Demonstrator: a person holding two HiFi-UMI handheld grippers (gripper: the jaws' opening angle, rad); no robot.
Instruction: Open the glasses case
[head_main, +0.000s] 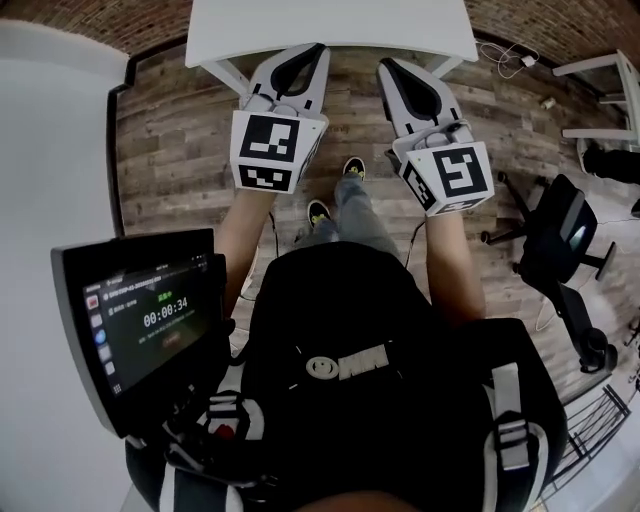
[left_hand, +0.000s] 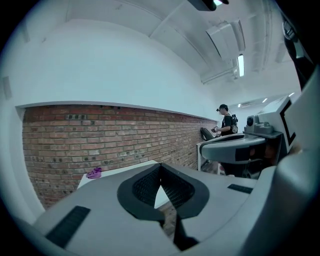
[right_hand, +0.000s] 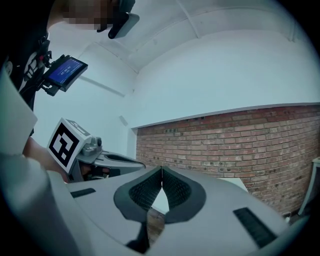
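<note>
Left claw, right claw pinched shut, empty, short of table.
Purple thing, maybe the case, at left claw's 9 o'clock, likely nearer it; axis unclear.

Your white table runs off the top edge of the head view, and the purple thing lying on it in your left gripper view is too small to identify
</note>
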